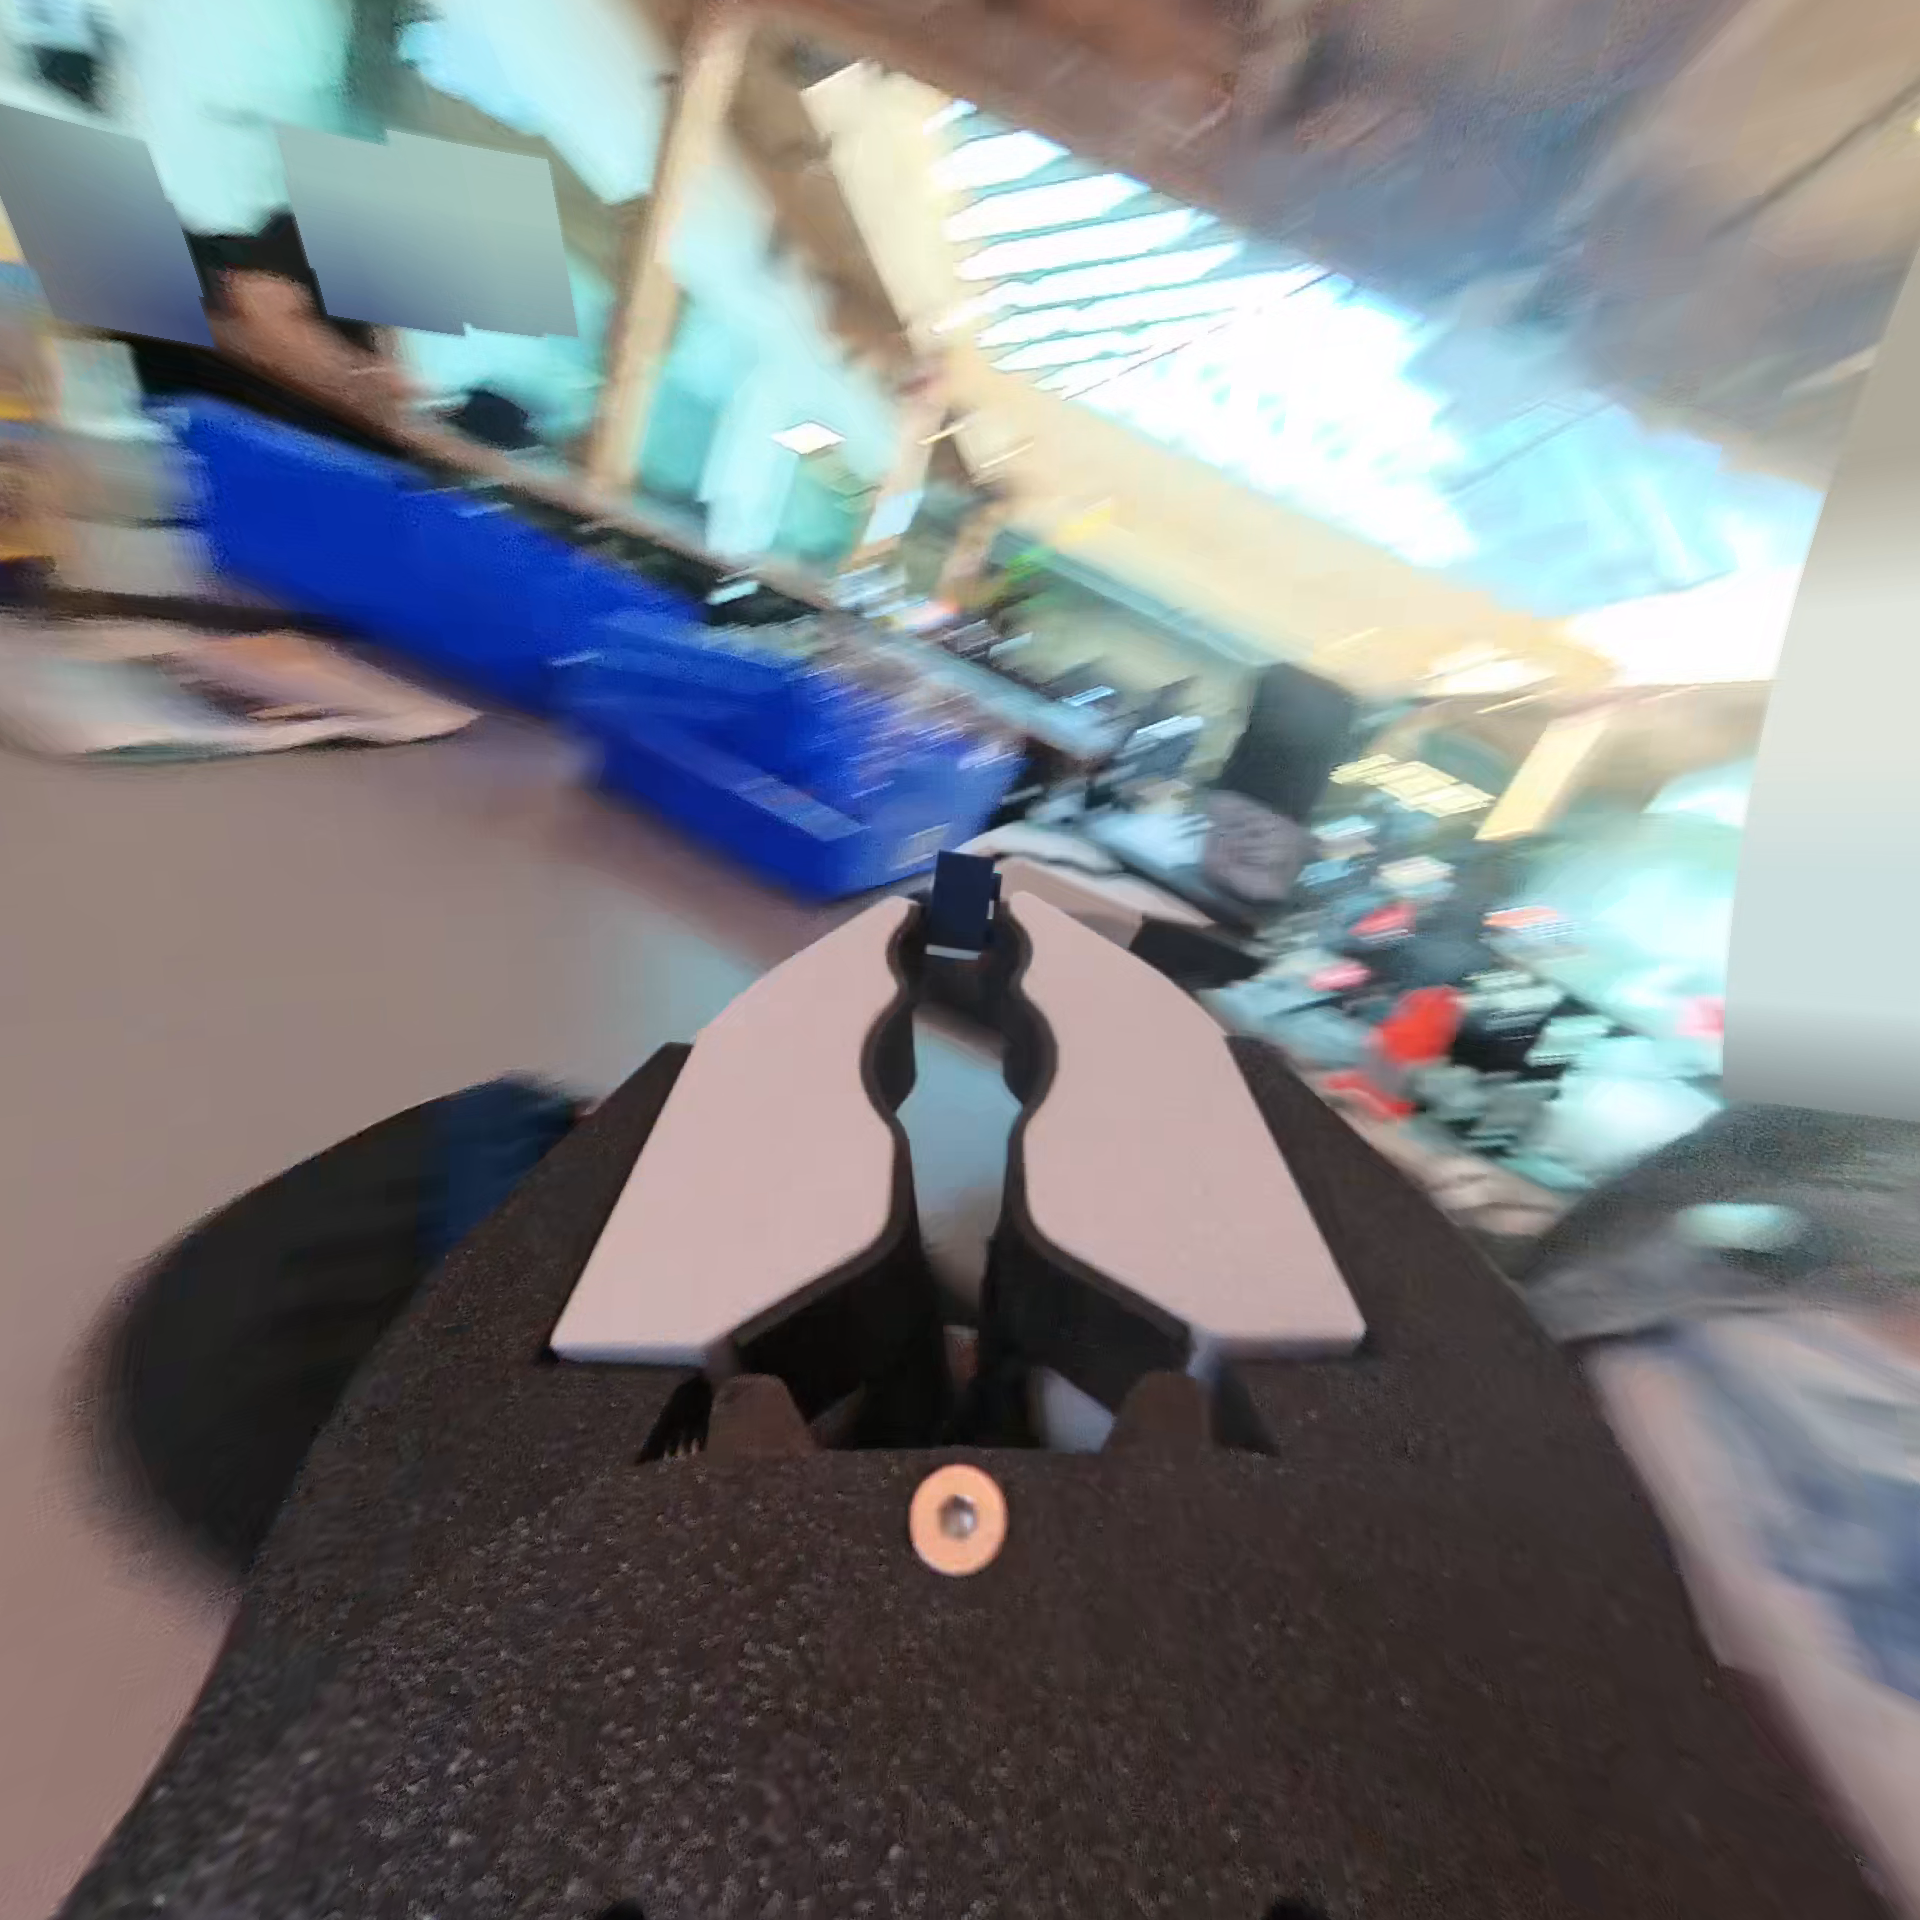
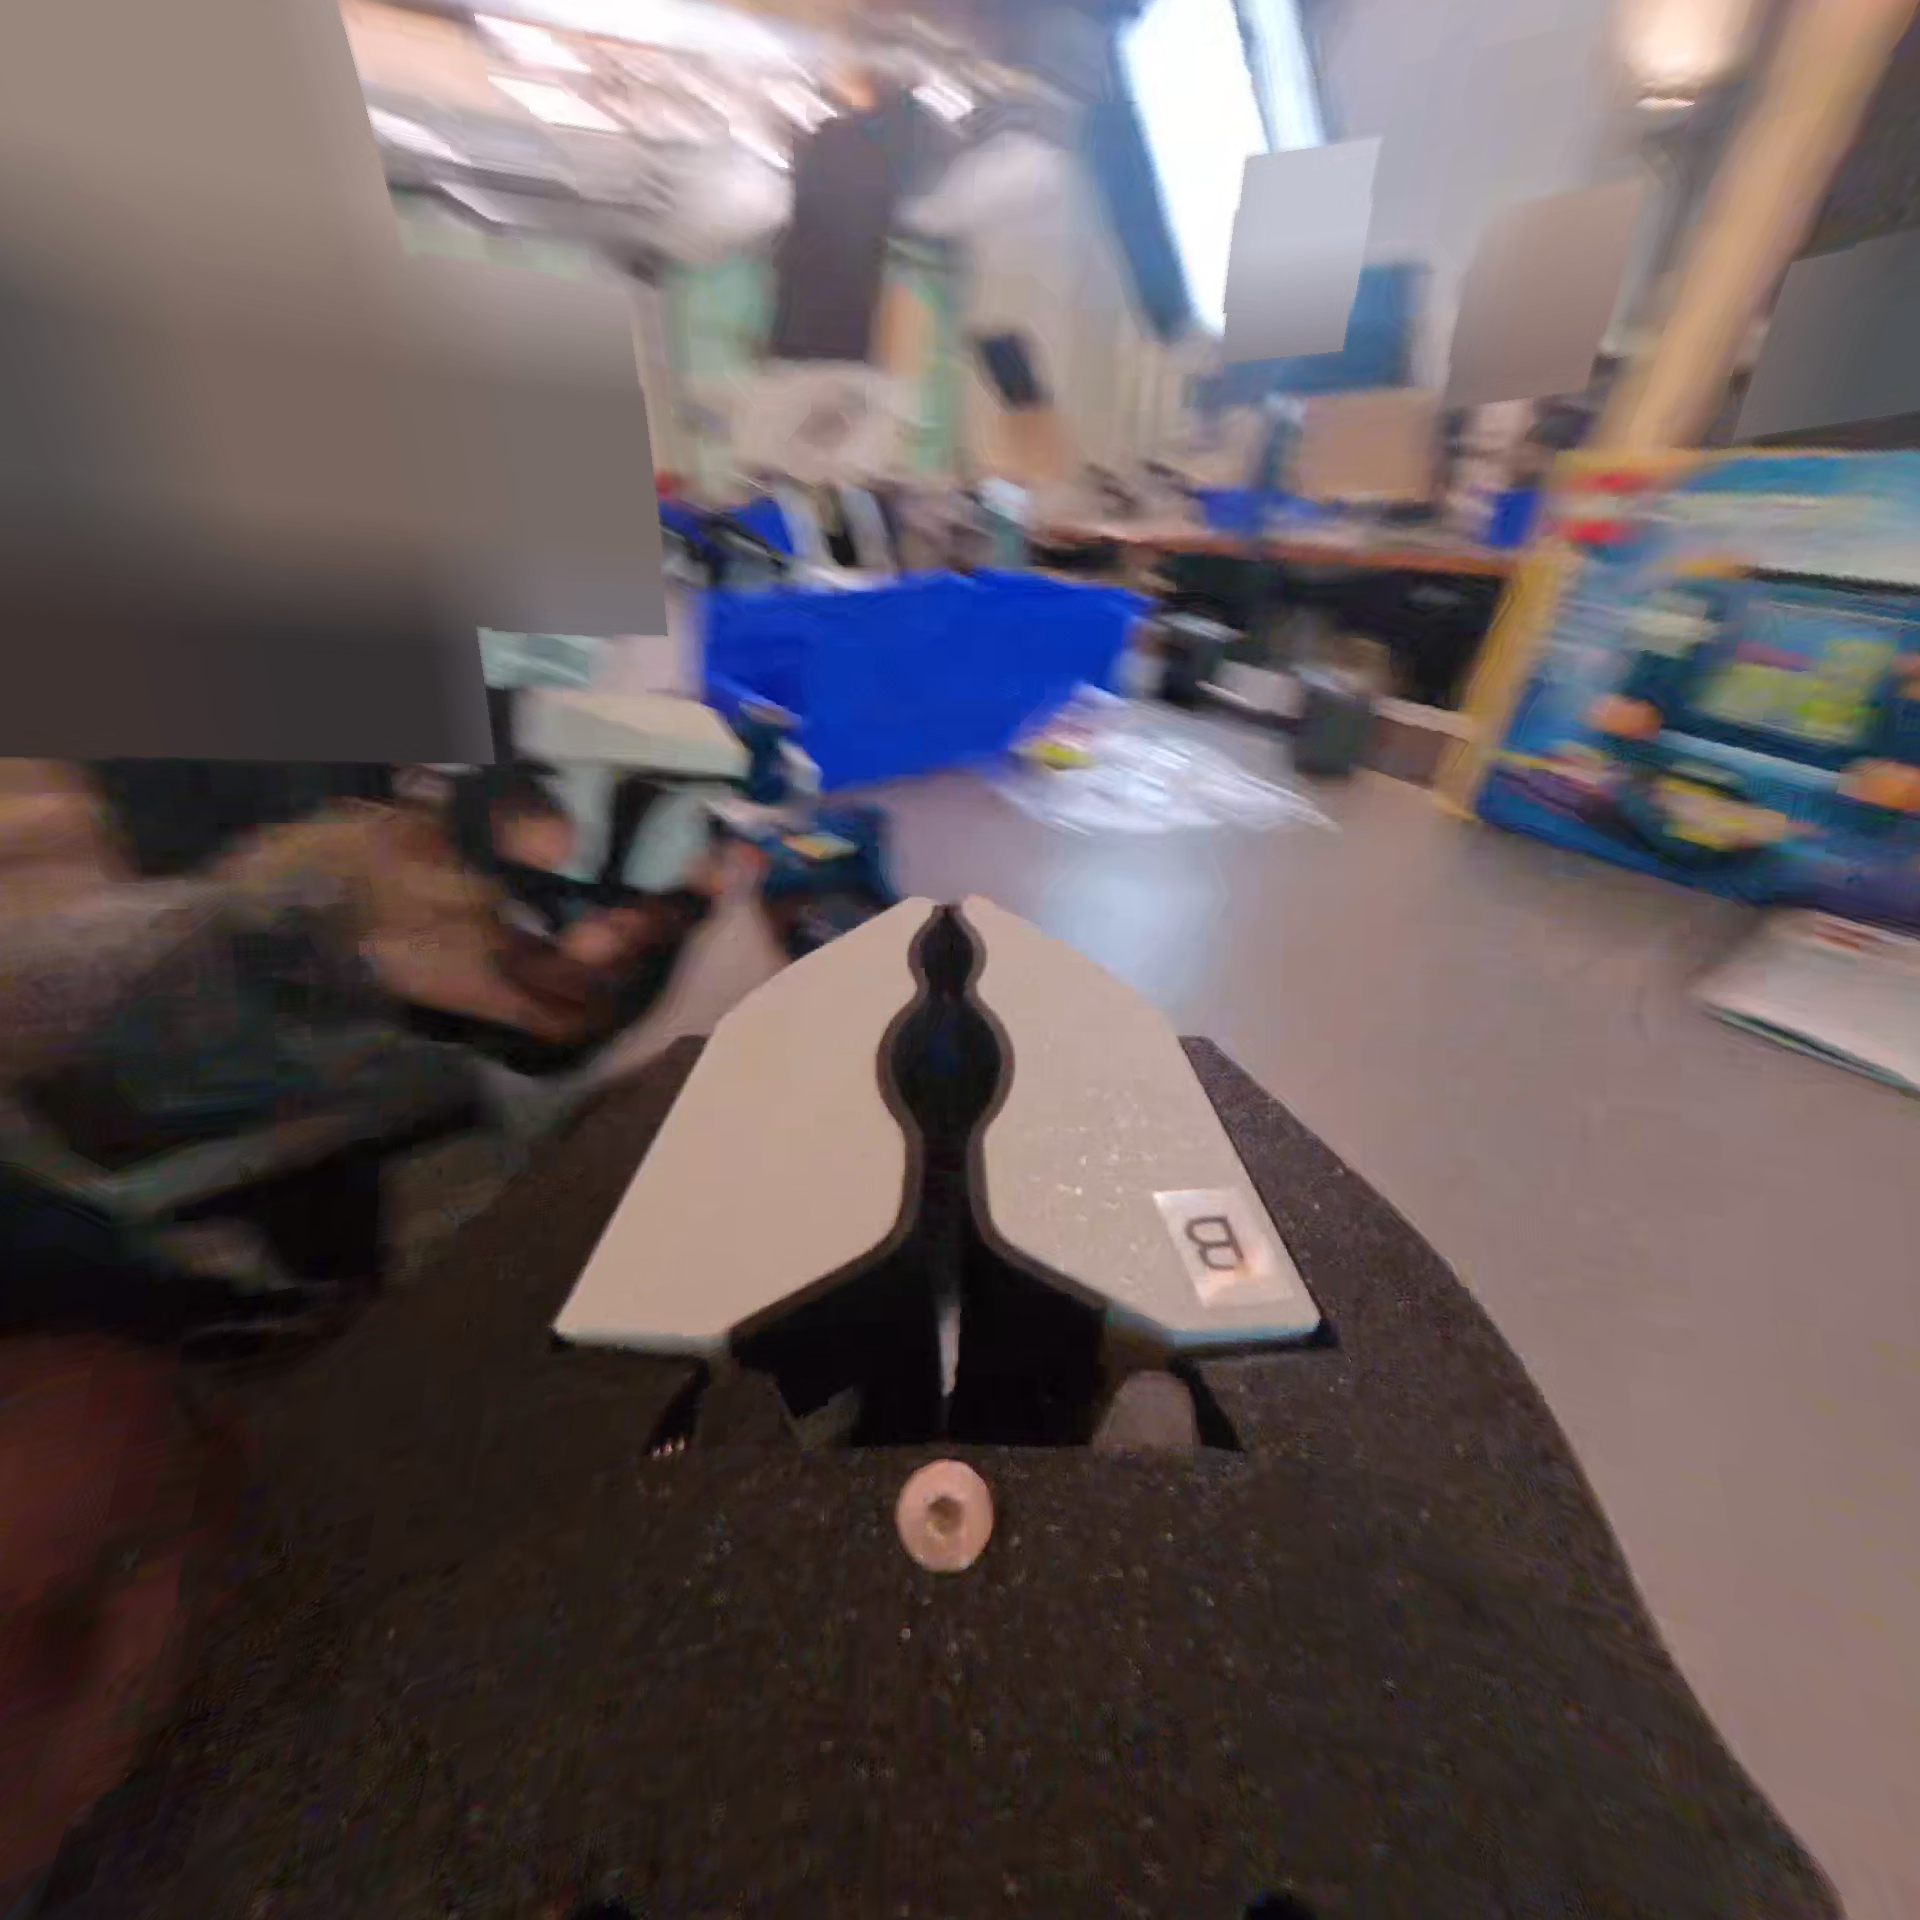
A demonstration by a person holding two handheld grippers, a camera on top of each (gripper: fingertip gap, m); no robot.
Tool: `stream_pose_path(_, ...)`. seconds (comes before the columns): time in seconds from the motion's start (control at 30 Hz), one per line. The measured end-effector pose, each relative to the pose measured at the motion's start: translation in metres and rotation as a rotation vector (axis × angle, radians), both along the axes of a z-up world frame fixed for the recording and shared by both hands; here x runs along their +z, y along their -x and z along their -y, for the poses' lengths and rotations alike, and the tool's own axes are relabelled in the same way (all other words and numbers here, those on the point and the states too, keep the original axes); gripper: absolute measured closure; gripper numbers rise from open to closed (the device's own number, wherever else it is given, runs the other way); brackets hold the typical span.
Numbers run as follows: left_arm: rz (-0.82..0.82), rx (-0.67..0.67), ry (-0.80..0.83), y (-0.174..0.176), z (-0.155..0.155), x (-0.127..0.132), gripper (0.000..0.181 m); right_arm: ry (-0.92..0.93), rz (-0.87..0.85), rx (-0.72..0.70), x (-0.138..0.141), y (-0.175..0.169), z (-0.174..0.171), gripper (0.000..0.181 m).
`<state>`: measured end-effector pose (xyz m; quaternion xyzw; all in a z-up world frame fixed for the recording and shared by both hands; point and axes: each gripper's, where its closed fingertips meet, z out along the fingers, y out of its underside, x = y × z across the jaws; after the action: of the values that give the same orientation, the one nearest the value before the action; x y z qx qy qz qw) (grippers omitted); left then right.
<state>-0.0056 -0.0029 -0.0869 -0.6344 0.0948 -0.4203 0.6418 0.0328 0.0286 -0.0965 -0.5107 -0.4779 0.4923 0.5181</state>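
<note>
My left gripper (image 1: 961, 914) is shut on a small dark blue piece (image 1: 961, 902), pinched between its fingertips and held up above the grey table (image 1: 312, 987). The left wrist view is tilted and blurred by motion. My right gripper (image 2: 948, 914) is shut with its tips together and nothing visible between them, over the grey table (image 2: 1455, 1091). In the right wrist view the other gripper (image 2: 613, 790) shows at the left, held in a person's hand (image 2: 488, 935).
A blue bin (image 1: 540, 623) stands on the table and also shows in the right wrist view (image 2: 914, 665). A colourful toy box (image 2: 1714, 675) stands at the right, with a white booklet (image 2: 1829, 997) and clear plastic bags (image 2: 1153, 779) nearby. Cluttered benches fill the background.
</note>
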Motion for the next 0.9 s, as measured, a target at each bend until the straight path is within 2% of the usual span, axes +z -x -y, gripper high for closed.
stream_pose_path(0.03, -0.052, 0.053, 0.013, 0.009, -0.005, -0.009, 0.170, -0.051, 0.061, -0.170, -0.021, -0.004, -0.029, 0.181)
stream_pose_path(0.07, -0.058, 0.047, -0.003, 0.011, -0.004, -0.006, 0.170, -0.019, 0.062, -0.198, -0.028, -0.005, -0.037, 0.181)
stream_pose_path(0.1, -0.097, 0.068, -0.018, 0.013, -0.004, -0.003, 0.170, 0.057, 0.023, -0.158, -0.025, -0.003, -0.034, 0.181)
stream_pose_path(0.17, -0.290, 0.146, -0.087, 0.019, -0.004, -0.001, 0.170, 0.120, -0.133, -0.012, -0.005, -0.001, -0.023, 0.173)
stream_pose_path(0.27, -0.397, 0.116, -0.091, 0.014, 0.001, -0.005, 0.169, 0.146, -0.295, 0.243, 0.027, -0.016, -0.002, 0.172)
stream_pose_path(0.3, -0.398, 0.097, -0.100, 0.011, 0.004, -0.005, 0.170, 0.142, -0.278, 0.343, 0.034, -0.021, 0.009, 0.169)
stream_pose_path(0.37, -0.410, 0.095, -0.116, 0.007, 0.008, -0.007, 0.169, 0.084, -0.138, 0.561, 0.034, -0.032, 0.040, 0.167)
stream_pose_path(0.43, -0.425, 0.100, -0.122, 0.004, 0.012, -0.010, 0.169, 0.011, 0.133, 0.719, 0.007, -0.043, 0.071, 0.167)
stream_pose_path(0.5, -0.411, 0.120, -0.147, 0.004, 0.015, -0.008, 0.169, -0.018, 0.462, 0.830, -0.037, -0.060, 0.101, 0.170)
stream_pose_path(0.53, -0.398, 0.124, -0.161, 0.004, 0.016, -0.005, 0.169, -0.035, 0.611, 0.842, -0.063, -0.067, 0.111, 0.173)
stream_pose_path(0.63, -0.382, 0.114, -0.162, 0.004, 0.018, -0.004, 0.169, -0.188, 0.946, 0.736, -0.140, -0.083, 0.119, 0.172)
stream_pose_path(0.7, -0.387, 0.106, -0.165, 0.003, 0.022, -0.003, 0.169, -0.210, 1.001, 0.683, -0.163, -0.087, 0.124, 0.169)
stream_pose_path(0.9, -0.329, 0.067, -0.184, -0.001, 0.030, 0.002, 0.169, -0.156, 1.026, 0.568, -0.187, -0.092, 0.123, 0.161)
